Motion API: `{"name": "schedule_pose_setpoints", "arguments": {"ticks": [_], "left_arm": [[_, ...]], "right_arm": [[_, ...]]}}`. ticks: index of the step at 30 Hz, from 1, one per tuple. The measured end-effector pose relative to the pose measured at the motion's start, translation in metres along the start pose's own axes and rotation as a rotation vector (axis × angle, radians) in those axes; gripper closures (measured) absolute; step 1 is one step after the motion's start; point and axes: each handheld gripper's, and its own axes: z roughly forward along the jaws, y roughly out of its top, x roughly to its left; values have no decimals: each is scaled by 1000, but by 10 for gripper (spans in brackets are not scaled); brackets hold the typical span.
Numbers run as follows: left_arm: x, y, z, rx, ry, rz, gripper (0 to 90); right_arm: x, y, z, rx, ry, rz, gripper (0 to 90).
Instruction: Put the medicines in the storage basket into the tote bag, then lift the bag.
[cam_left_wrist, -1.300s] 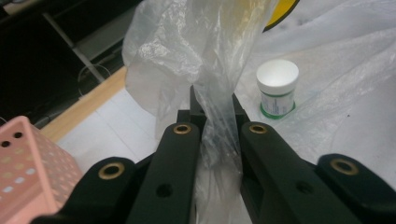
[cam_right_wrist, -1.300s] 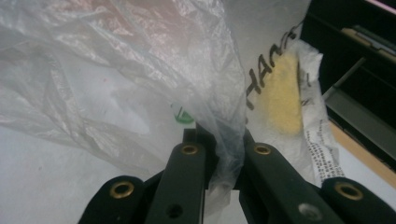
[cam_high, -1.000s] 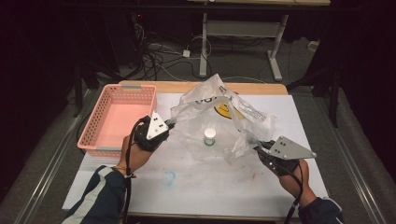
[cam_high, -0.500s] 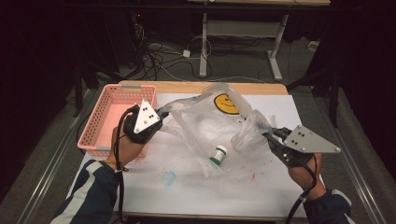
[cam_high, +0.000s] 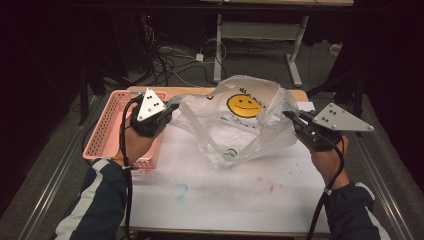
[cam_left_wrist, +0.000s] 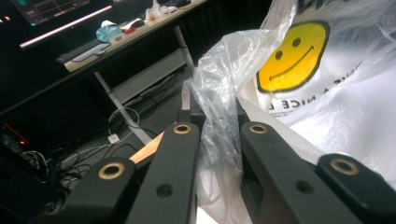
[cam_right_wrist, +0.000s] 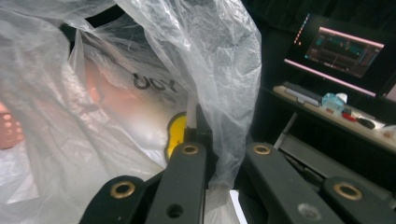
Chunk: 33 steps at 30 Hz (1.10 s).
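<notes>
A clear plastic bag with a yellow smiley face hangs stretched above the white table. My left gripper is shut on the bag's left handle, which bunches between its black jaws. On the other side my right gripper is shut on the right handle. A small white bottle with a green label lies in the sagging bottom of the bag, just above the table.
A pink plastic basket stands at the table's left edge, under my left hand. A blue mark and red specks stain the table sheet. Desk legs and cables lie on the floor beyond the table.
Both grippers have risen and moved apart with the bag handles. The bag has lifted off the table and spread, and the bottle has slid to its bottom.
</notes>
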Motion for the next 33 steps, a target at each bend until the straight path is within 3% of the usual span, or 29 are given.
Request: {"name": "schedule_pose_setpoints", "arguments": {"ticks": [8, 23, 29, 33], "left_arm": [[-7, -9, 21, -23, -21, -47, 867], [-6, -19, 63, -169, 10, -173, 870], [-7, -13, 58, -221, 30, -183, 875], [-9, -1, 46, -261, 54, -149, 876]], "right_arm": [[1, -17, 24, 59, 9, 20, 900], [-12, -35, 60, 61, -41, 121, 900], [-15, -33, 67, 59, -50, 130, 900], [-12, -18, 63, 37, -43, 121, 900]]}}
